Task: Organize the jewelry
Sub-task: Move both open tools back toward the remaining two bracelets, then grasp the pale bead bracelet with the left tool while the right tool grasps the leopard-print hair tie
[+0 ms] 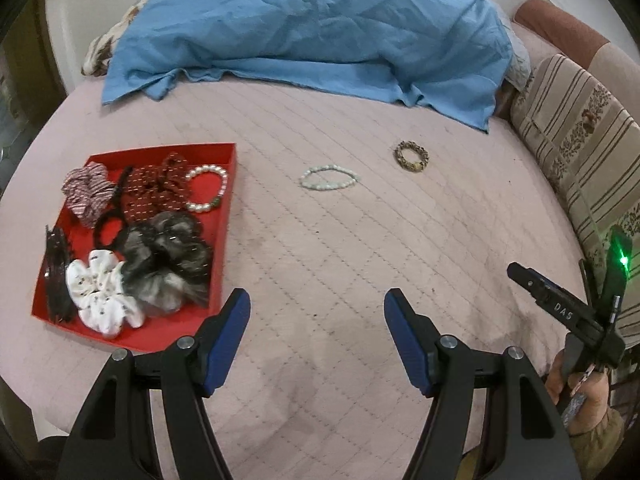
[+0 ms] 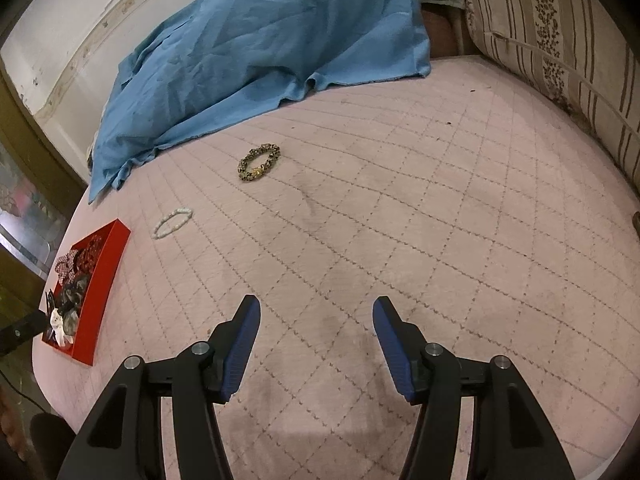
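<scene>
A red tray (image 1: pixel 230 152) (image 2: pixel 108 272) lies on the pink quilted bed, filled with several scrunchies, a dark hair clip (image 1: pixel 56 272) and a white pearl bracelet (image 1: pixel 208 192). On the quilt to its right lie a pale green bead bracelet (image 1: pixel 330 178) (image 2: pixel 173 223) and a gold-brown bracelet (image 1: pixel 411 156) (image 2: pixel 259 163). My left gripper (image 1: pixel 317 306) stands open over bare quilt beside the tray's near right corner, nothing between its blue pads. My right gripper (image 2: pixel 316 312) is also open and empty, well short of both bracelets; it shows at the right edge of the left wrist view (image 1: pixel 560 304).
A crumpled blue cloth (image 1: pixel 304 28) (image 2: pixel 256 52) covers the far side of the bed. A striped floral pillow (image 1: pixel 580 152) (image 2: pixel 560 40) lies along the right. The bed's left edge drops away just beyond the tray. A hand (image 1: pixel 580 392) holds the right gripper.
</scene>
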A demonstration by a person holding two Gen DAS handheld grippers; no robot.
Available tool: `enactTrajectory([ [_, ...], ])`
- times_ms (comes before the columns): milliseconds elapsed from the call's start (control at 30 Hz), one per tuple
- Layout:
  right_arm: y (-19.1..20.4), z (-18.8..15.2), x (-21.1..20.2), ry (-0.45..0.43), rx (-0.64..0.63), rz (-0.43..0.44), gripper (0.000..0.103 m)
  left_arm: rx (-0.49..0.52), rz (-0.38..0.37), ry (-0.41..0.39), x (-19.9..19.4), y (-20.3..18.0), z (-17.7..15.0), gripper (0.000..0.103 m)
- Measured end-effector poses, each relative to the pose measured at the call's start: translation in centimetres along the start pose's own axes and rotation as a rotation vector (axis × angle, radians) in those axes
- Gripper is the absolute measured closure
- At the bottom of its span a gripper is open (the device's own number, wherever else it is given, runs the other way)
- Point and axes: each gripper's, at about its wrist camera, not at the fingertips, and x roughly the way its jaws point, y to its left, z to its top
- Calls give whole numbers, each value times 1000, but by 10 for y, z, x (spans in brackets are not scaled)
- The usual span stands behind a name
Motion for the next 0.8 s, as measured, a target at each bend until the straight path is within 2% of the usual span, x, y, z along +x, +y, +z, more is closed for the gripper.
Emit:
enactTrajectory([
  [300, 4, 14, 21, 11, -18, 12, 40, -1, -47, -22, 26, -16, 44, 34],
  [467, 14, 32, 42, 15, -46, 13, 40, -21, -63, 9, 74, -9, 74, 35],
  [533, 19, 44, 54, 20, -63, 17, 40, -24, -63, 8, 91, -5, 83, 45],
  [567, 22, 49, 59, 21, -70, 18, 40, -27, -49, 9, 98, -3, 87, 55],
  [600, 25, 57, 67, 21, -81, 21, 40, -35, -32, 19, 110, 1, 92, 59],
  [700, 33, 76, 86, 23, -116, 19, 40, -64, -10, 33, 133, 10, 101, 61],
  [800, 38, 98, 109, 26, -136, 15, 42, -89, -20, 42, 151, 17, 106, 61],
])
